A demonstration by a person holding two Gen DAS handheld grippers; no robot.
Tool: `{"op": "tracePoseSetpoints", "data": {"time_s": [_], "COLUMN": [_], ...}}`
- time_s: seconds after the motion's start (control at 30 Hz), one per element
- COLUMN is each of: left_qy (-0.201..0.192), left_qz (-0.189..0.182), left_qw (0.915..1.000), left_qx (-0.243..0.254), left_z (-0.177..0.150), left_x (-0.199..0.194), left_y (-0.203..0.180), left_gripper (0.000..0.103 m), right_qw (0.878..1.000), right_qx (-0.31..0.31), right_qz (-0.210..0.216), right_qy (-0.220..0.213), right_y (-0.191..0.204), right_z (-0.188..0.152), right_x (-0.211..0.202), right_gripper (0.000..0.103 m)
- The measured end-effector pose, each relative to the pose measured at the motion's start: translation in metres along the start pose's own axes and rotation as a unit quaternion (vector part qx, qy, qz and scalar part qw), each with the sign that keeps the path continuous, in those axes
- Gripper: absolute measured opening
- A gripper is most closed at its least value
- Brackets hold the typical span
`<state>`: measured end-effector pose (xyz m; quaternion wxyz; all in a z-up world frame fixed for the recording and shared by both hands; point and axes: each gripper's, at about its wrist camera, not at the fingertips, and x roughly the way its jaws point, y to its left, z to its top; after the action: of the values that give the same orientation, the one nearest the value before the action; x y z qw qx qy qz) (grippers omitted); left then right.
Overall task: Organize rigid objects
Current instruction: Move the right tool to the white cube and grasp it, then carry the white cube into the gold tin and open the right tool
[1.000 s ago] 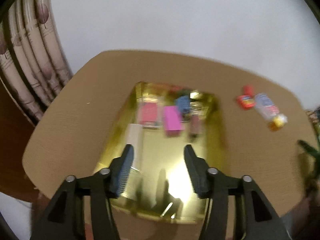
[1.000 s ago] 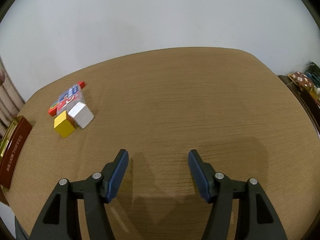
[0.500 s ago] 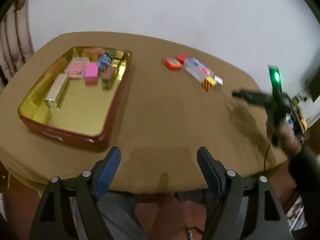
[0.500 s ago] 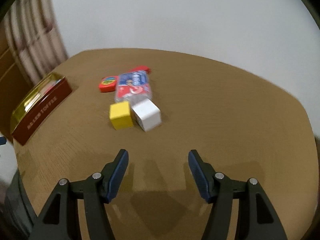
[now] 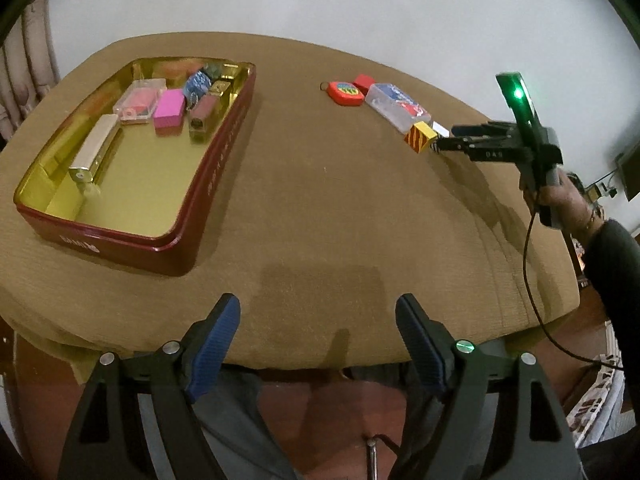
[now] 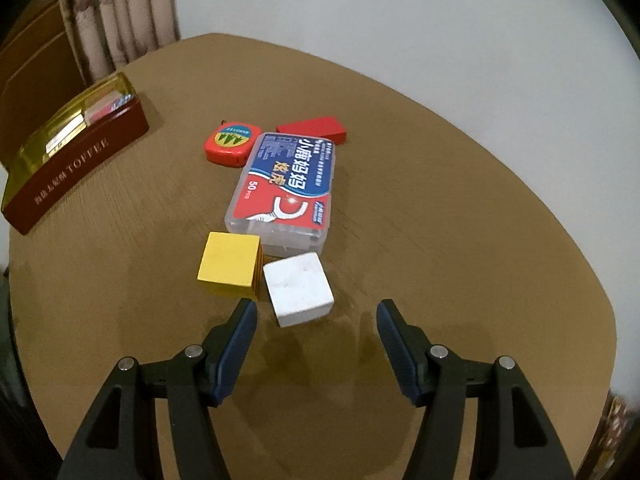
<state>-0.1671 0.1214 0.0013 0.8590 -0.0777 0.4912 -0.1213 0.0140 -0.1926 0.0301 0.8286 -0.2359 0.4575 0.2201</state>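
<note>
A red tin tray (image 5: 224, 148) with a gold inside sits at the table's left and holds several small items; it also shows in the right wrist view (image 6: 76, 172). On the table lie a white cube (image 6: 298, 288), a yellow cube (image 6: 230, 264), a clear floss-pick box (image 6: 288, 184), a red tape measure (image 6: 230, 142) and a red block (image 6: 316, 128). My right gripper (image 6: 316, 320) is open, its jaws just short of the white cube. It shows from the side in the left wrist view (image 5: 444, 140). My left gripper (image 5: 318, 328) is open and empty over the table's near edge.
The round brown table (image 5: 320, 208) has bare surface between the tray and the loose items. Curtains (image 6: 116, 12) hang behind the tray side. A white wall stands behind the table.
My left gripper pulled back from above the tray to the table's near edge. My right gripper swung toward the loose items and closed in on the white cube.
</note>
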Motion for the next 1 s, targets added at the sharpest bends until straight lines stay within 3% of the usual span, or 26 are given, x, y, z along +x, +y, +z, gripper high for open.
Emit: {"op": "tracePoseSetpoints", "data": {"time_s": [0.13,0.2,0.23,0.27,0.43,0.6,0.7,0.8,1.0], "left_qy": [0.015,0.022,0.023,0.024,0.026,-0.011,-0.023,-0.027,-0.046], "left_qz": [0.003,0.004,0.006,0.007,0.003,0.010,0.021,0.037,0.076], "left_qw": [0.9999,0.9997,0.9997,0.9997,0.9996,0.9998,0.9994,0.9988,0.9957], "left_qx": [0.004,0.004,0.003,0.001,-0.013,-0.013,-0.014,-0.017,-0.025], "left_z": [-0.001,-0.001,-0.001,-0.002,-0.002,-0.011,-0.018,-0.028,-0.050], "left_x": [0.005,0.007,0.007,0.007,0.004,-0.015,-0.022,-0.029,-0.049], "left_y": [-0.001,-0.001,-0.001,0.000,0.003,0.005,0.008,0.014,0.039], "left_gripper": [0.078,0.078,0.078,0.078,0.080,0.080,0.081,0.082,0.082], "right_qw": [1.000,0.999,0.999,0.999,0.999,0.999,0.996,0.992,0.980], "right_qx": [-0.018,-0.026,-0.029,-0.040,-0.017,0.045,0.048,0.031,0.029], "right_qz": [0.006,0.015,0.014,-0.001,-0.019,-0.002,0.035,0.084,0.180], "right_qy": [0.013,0.025,0.028,0.035,0.025,-0.026,-0.066,-0.088,-0.073], "right_y": [0.007,0.008,0.010,0.013,0.012,0.023,0.058,0.110,0.228], "right_z": [0.012,0.016,0.017,0.017,0.009,-0.004,0.008,0.041,0.118], "right_x": [0.014,0.022,0.025,0.029,0.022,-0.028,-0.065,-0.083,-0.062], "right_gripper": [0.063,0.051,0.035,0.030,0.030,0.030,0.030,0.030,0.030]}}
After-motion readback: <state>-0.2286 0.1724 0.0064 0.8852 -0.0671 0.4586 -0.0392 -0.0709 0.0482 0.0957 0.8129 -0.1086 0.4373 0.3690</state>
